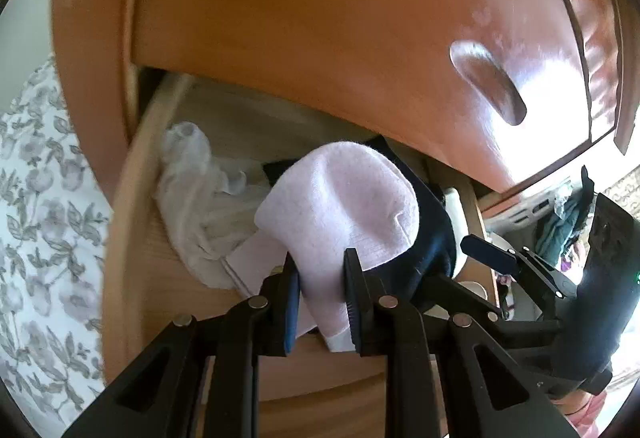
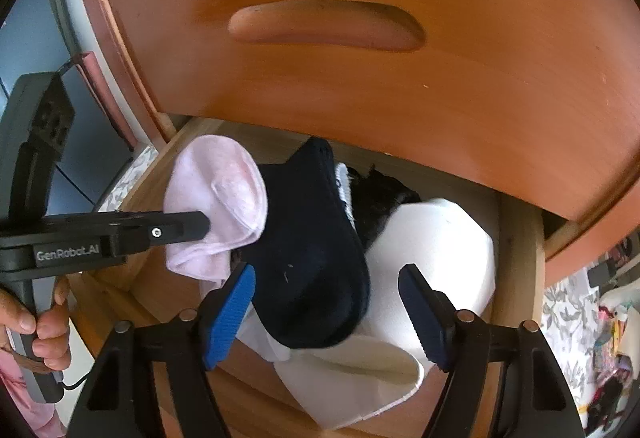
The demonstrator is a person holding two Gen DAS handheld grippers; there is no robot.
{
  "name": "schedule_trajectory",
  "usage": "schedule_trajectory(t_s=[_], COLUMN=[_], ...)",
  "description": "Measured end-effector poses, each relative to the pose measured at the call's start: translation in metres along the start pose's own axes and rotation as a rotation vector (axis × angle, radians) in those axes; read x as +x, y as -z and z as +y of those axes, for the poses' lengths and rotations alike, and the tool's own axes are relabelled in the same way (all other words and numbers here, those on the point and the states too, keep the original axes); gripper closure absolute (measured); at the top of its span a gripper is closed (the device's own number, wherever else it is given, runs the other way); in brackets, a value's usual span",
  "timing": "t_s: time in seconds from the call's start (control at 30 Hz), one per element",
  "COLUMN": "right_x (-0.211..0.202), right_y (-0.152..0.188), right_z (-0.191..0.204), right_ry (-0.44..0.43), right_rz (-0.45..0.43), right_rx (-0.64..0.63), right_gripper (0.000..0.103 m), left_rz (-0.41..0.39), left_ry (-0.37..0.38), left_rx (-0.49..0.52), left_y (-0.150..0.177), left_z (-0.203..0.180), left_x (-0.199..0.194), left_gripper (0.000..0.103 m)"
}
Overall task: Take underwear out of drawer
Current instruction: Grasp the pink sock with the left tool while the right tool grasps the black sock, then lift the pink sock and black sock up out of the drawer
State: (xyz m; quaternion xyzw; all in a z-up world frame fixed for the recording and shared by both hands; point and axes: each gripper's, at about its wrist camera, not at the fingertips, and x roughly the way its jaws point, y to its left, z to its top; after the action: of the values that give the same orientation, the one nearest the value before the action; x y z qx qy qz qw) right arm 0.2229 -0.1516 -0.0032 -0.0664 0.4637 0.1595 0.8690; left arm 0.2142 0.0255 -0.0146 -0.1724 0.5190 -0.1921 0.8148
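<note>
Left tool [image 1: 322, 298] clamped on pale pink sock [image 1: 340, 213], lifted above open drawer [image 1: 132, 238]. "GenRobot.AI" printed on its side, seen from right wrist. Right tool [image 2: 328, 314] spread apart, pads on either side of dark navy sock [image 2: 308, 250], not pressing. White garment [image 2: 432, 250] beneath, inside drawer. Crumpled white cloth [image 1: 192, 189] further left. Closed upper drawer front [image 2: 360, 77] above, recessed handle [image 2: 326, 25].

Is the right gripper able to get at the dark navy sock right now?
Probably yes. The right gripper is open and the navy sock lies between its fingers on top of the pile; nothing covers it, though the pink sock overlaps one edge.
</note>
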Motion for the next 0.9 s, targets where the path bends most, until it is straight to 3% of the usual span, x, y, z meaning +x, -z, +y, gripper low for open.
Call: schedule_trajectory(t_s=[0.33,0.5,0.67,0.9], right_x=[0.012,0.012,0.005,0.008], right_y=[-0.001,-0.001,0.002,0.006], right_z=[0.009,0.018,0.023,0.036], right_ry=[0.007,-0.035,-0.078,-0.087], right_rz=[0.052,0.061,0.043,0.051], right_rx=[-0.022,-0.030,-0.011,-0.008], right_gripper=[0.027,0.035,0.063,0.084], left_rz=[-0.031,-0.043,-0.049,-0.051], left_ry=[0.007,0.014,0.020,0.027], left_rx=[-0.042,-0.049,-0.052,-0.060], left_y=[0.017,0.014,0.014,0.013], left_z=[0.024,0.031,0.025,0.029], left_x=[-0.018,-0.026,-0.022,-0.017], left_gripper=[0.082,0.082,0.082,0.082])
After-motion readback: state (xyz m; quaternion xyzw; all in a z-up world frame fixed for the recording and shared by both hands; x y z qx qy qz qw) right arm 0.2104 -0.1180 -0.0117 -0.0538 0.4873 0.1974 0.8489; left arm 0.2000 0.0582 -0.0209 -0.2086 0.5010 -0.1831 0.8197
